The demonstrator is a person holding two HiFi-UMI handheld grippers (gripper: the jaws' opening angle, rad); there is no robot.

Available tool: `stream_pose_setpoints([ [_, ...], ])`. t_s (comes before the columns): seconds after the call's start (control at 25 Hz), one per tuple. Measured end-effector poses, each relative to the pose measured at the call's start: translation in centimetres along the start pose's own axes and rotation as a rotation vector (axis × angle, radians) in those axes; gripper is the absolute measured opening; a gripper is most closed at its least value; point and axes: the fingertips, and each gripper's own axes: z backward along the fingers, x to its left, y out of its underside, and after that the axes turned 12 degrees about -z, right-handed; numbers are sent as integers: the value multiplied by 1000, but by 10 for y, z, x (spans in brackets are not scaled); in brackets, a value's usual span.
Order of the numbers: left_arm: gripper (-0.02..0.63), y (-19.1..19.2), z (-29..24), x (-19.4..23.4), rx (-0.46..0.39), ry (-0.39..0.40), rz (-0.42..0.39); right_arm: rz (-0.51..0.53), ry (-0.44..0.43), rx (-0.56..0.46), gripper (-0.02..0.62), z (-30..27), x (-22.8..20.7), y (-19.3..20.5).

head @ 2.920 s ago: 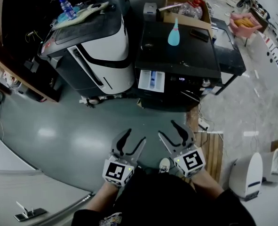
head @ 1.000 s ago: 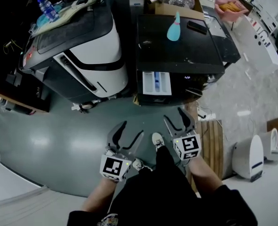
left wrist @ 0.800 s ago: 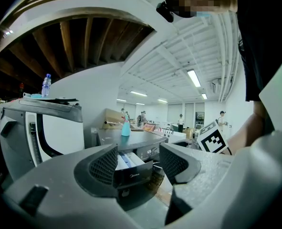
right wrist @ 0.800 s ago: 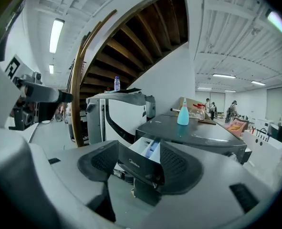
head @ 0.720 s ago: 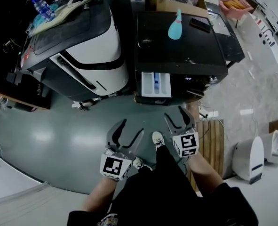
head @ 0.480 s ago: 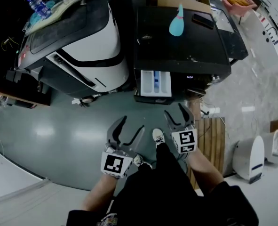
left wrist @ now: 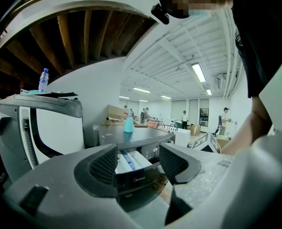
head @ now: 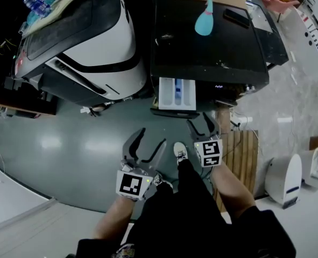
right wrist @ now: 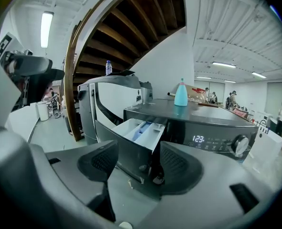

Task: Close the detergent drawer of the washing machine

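Note:
A black washing machine (head: pixel 210 42) stands ahead of me, with its white detergent drawer (head: pixel 177 94) pulled out toward me; a blue insert shows inside. My right gripper (head: pixel 203 123) is open and empty, just short of the drawer's front, a little to its right. My left gripper (head: pixel 152 138) is also open and empty, lower and left of the drawer. In the right gripper view the drawer (right wrist: pixel 138 135) fills the gap between the open jaws of the gripper (right wrist: pixel 138 168). In the left gripper view the drawer (left wrist: pixel 130 165) sits farther off beyond the gripper (left wrist: pixel 138 163).
A teal bottle (head: pixel 204 21) and a dark phone (head: pixel 237 18) lie on the washer's top. A large white-and-black machine (head: pixel 94 42) stands to the left. A wooden pallet (head: pixel 239 155) lies on the floor at the right, with white appliances (head: pixel 288 181) beyond.
I have stepped closer to the washing machine. Both grippers moved forward, and the right one now reaches almost to the drawer's front. Both stay open; the drawer stays out.

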Motion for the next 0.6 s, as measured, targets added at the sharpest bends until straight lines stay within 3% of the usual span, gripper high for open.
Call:
stream_pose_setpoints([
  [0.6, 258, 8, -30, -5, 18, 2, 13, -44, 2, 42, 259, -26, -23, 18],
])
